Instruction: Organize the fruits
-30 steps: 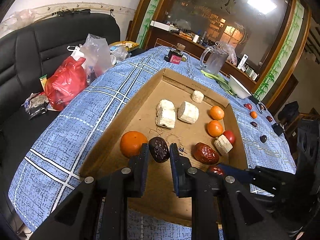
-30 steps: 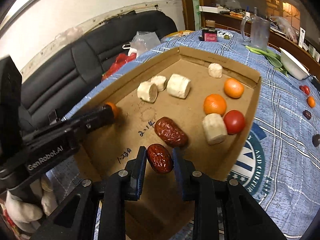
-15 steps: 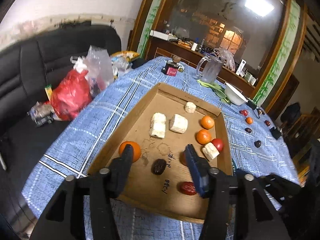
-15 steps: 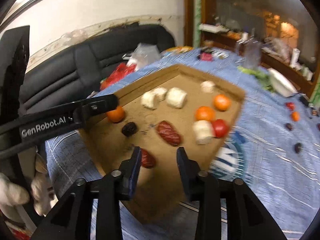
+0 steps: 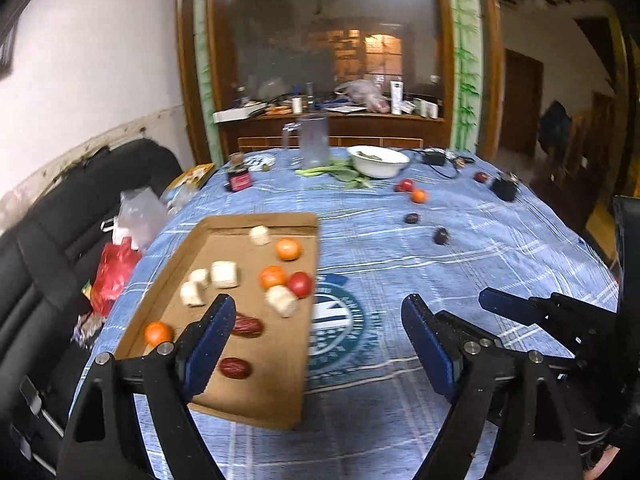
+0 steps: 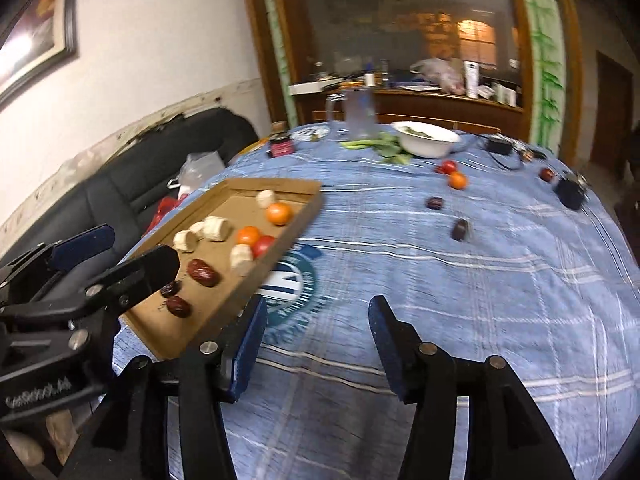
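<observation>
Blue plaid cloth covers the round counter, with a black sofa to its left and a dark wooden cabinet behind. Both pairs of tongs are seen above the near part of the cloth, angled downward.

Left tongs are held wide apart with nothing between the blue pads; their jaws have just been opening. A wrinkled red date lies just beside the left pad on the shallow brown cardboard tray, and a second red date lies a little farther in. An orange tangerine sits at the tray's left edge.

Right tongs are likewise parted and empty, their jaws having just been opening too; only the cloth's round green emblem is seen between and beyond them. The tray lies to their left, with its near right edge just beside the left pad.

Deeper in the tray are pale cut cylinders, two more tangerines and a red tomato. Well apart, on the far cloth, loose small fruits are scattered: a red and an orange one together and two dark ones. Beyond them stand a white bowl and a clear glass jug.
</observation>
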The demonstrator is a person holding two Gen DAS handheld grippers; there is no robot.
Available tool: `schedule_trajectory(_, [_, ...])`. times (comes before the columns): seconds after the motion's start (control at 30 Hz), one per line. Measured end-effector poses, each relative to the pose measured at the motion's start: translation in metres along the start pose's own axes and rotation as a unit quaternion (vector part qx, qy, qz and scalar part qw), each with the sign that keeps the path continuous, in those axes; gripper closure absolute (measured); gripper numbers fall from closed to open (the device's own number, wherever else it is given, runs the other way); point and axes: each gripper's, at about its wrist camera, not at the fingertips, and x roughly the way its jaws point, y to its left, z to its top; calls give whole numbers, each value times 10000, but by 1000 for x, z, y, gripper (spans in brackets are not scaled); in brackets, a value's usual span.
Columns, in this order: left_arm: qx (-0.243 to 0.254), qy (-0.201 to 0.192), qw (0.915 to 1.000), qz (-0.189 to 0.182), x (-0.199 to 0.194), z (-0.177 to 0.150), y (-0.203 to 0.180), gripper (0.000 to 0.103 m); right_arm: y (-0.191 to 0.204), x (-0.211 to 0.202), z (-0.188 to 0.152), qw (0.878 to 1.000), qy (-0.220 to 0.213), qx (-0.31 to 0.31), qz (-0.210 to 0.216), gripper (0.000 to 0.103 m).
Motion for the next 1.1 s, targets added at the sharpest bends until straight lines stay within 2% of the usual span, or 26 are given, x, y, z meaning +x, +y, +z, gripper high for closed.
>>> schedule_trajectory(0.27, [346, 125, 9990, 244, 1, 0, -36, 19, -45, -16, -17, 9990, -14, 445, -81, 45])
schedule_trajectory(0.47, [534, 186, 9979, 323, 3, -3, -48, 19, -60, -18, -19, 9977, -25, 665, -130, 45])
schedule_trajectory(0.73, [674, 280, 9965, 398, 10, -8, -50, 19, -60, -12, -22, 9977, 78, 665, -135, 45])
schedule_trajectory(1.1, [605, 536, 9962, 317, 24, -15, -43, 19, -56, 3, -25, 9977, 258, 607, -155, 45])
